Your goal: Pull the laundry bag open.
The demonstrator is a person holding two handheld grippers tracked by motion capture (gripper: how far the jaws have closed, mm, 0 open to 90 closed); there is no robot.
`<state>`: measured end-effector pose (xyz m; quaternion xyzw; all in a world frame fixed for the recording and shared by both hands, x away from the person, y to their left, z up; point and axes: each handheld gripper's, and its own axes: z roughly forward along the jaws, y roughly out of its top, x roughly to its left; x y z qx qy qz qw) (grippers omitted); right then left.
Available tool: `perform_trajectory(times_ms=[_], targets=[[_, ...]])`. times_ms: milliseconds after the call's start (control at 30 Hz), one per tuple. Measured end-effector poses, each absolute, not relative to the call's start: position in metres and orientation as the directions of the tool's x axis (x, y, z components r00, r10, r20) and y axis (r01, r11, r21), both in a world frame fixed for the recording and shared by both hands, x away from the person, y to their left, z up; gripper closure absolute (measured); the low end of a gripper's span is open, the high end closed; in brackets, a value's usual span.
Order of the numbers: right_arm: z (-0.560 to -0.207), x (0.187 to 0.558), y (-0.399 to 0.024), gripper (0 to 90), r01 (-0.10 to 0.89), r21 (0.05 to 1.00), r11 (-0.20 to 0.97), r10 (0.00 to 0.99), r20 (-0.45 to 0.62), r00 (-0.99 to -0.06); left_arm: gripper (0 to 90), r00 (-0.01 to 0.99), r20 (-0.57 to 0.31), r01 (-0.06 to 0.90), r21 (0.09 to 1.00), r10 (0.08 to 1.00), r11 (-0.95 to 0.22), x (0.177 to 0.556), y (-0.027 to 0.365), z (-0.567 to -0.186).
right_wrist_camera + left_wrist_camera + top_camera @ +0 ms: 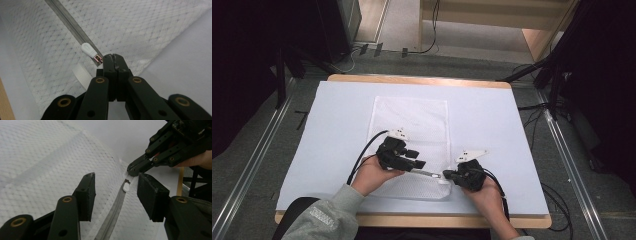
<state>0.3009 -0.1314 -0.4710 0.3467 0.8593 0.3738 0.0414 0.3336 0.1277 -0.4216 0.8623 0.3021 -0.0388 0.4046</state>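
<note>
Your white mesh bag [409,145] lies flat on the white table [337,130], its long sides running away from you and its near edge under your two hands. A grey zipper [113,212] runs along that near edge, and its white pull tab [126,187] sits at the end towards your right hand. Your left gripper [418,164] is held over the near part of the bag and points along the zipper towards your right gripper [447,175]. In the left gripper view its jaws stand wide apart with nothing between them but the zipper, which passes through the gap below them; whether the jaws touch the mesh cannot be told. The pull tab lies just ahead of that gap, slightly nearer the right-hand jaw as that view shows it. Your right gripper is at the bag's near right corner, and in the right gripper view [113,57] its jaws are pressed fully together. Their tips sit on the corner of the bag right at the end of the zipper, and the left gripper view shows them pinching the fabric there. The pull tab [88,49] lies just beside those tips, outside the jaws and not held by them, with its small metal link almost touching the jaw. A short white ribbed loop [80,74] lies on the mesh next to the same jaw.
</note>
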Motion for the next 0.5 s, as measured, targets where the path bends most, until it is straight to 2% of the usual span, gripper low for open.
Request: perform_trajectory(times_ms=[100, 300, 500], targets=[[-0.471, 0.3, -0.131, 90.0, 0.552, 0.674, 0.492, 0.623, 0.171, -0.764, 55.5, 0.825, -0.313, 0.544, 0.667, 0.471, -0.509, 0.332, 0.118, -0.426], [-0.471, 0.3, -0.132, 90.0, 0.55, 0.676, 0.49, 0.618, 0.176, -0.766, 70.8, 0.839, -0.328, 0.534, 0.65, 0.435, -0.54, 0.329, 0.1, -0.437], [-0.471, 0.301, -0.132, 90.0, 0.552, 0.674, 0.491, 0.614, 0.182, -0.768, 74.2, 0.837, -0.33, 0.539, 0.629, 0.435, -0.56, 0.331, 0.088, -0.448]])
